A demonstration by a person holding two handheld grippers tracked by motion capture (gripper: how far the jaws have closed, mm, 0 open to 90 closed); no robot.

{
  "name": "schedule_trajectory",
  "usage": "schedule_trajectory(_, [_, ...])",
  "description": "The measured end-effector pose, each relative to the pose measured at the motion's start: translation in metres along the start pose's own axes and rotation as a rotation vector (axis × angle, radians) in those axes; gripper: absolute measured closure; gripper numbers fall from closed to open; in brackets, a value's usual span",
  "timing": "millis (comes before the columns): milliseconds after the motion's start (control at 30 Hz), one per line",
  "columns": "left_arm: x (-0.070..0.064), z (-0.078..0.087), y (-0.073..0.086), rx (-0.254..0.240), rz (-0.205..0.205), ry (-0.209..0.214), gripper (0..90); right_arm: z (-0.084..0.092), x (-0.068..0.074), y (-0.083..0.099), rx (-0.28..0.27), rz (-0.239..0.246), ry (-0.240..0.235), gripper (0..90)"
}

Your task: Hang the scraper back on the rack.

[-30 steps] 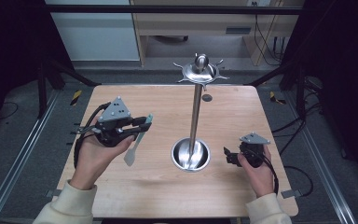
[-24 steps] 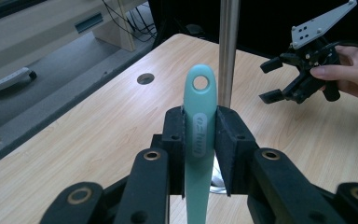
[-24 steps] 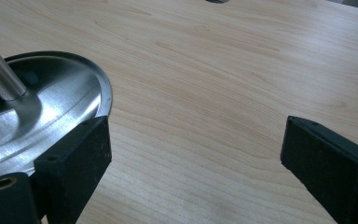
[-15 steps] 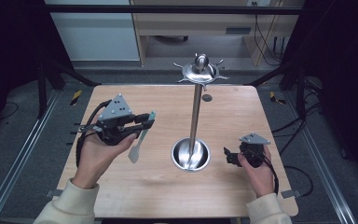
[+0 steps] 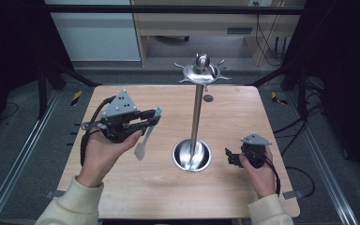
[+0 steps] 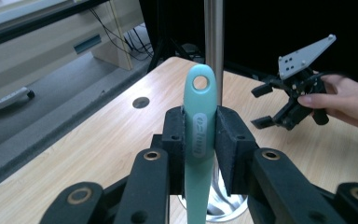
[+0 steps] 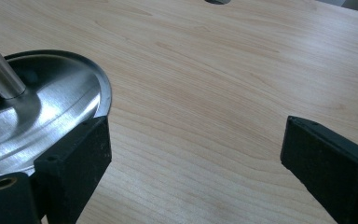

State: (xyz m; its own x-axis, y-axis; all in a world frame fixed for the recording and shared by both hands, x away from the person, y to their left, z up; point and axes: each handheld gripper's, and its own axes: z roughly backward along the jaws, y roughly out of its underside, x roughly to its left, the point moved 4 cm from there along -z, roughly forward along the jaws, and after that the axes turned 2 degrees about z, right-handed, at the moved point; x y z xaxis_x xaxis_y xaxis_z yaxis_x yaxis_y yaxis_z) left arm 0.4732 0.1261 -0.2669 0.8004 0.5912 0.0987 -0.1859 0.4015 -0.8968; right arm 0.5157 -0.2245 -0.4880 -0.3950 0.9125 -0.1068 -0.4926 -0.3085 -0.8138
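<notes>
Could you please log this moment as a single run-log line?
left gripper: shut on teal spatula | right gripper: open, empty, beside stand base | stand hooks: bare

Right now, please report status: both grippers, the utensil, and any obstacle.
Left gripper shut on teal spatula, held above table. Right gripper open, empty. Steel hanging stand between them.

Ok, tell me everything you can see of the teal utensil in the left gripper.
The utensil is a pale teal spatula, plastic or silicone by its look. Its slim handle ends in a rounded tip with a hanging hole and bears a raised oval mark. The left gripper clamps the handle just below the hole, a pad on each side. In the high view the flat, paler blade hangs down toward the table, apparently clear of it. It is left of the stand's pole, not touching.
</notes>
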Motion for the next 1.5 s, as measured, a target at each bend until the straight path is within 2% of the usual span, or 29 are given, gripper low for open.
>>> schedule_trajectory(467, [-0.003, -0.002, -0.010, -0.030, 0.008, 0.001, 74.2, 0.000, 0.001, 0.000, 0.003, 0.007, -0.005, 9.3])
schedule_trajectory(867, [-0.009, -0.001, -0.027, -0.063, 0.005, 0.001, 74.1, 0.000, 0.001, 0.000, -0.002, 0.002, -0.006, 9.3])
schedule_trajectory(1000, [-0.011, 0.000, -0.034, -0.084, -0.004, -0.001, 74.1, 0.000, 0.001, 0.000, -0.003, 0.005, -0.007, 9.3])
schedule_trajectory(1500, [-0.015, -0.002, -0.052, -0.109, -0.021, -0.013, 74.1, 0.000, 0.001, -0.001, -0.006, 0.007, -0.007, 9.3])
